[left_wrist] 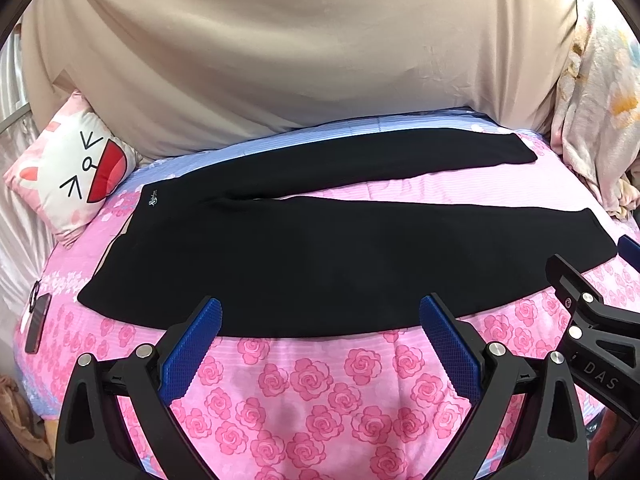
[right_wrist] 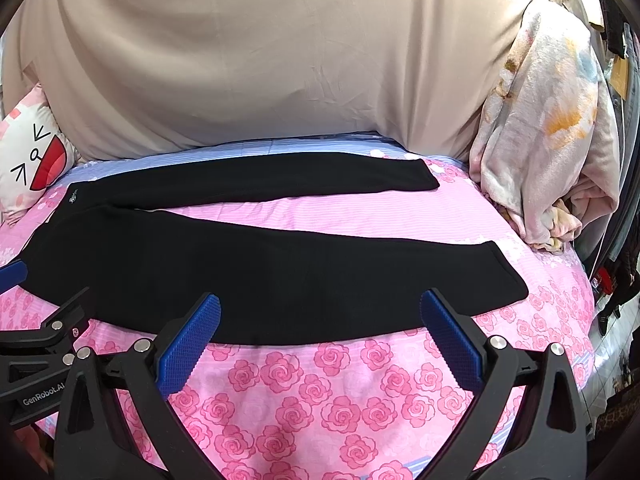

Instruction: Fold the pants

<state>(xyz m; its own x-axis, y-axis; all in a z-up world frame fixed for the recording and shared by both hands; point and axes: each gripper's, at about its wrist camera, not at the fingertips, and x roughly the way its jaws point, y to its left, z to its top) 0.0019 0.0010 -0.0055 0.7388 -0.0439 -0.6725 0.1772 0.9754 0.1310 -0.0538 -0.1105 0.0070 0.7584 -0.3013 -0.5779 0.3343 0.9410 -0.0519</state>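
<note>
Black pants (left_wrist: 304, 252) flat on bed, just beyond both open grippers

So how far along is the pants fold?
Done: the black pants lie spread flat on the rose quilt, legs apart. In hand: nothing; the left gripper and right gripper hover open at the near edge. Left: every fold.

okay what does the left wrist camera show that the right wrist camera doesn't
Only the left wrist view shows the dark phone lying at the bedspread's left edge, and the right claw entering from the right. Only the right wrist view shows the clutter beyond the bed's right side, and the left claw entering from the left. Both show the black pants spread flat on the rose bedspread, the cat pillow and the floral blanket.
</note>
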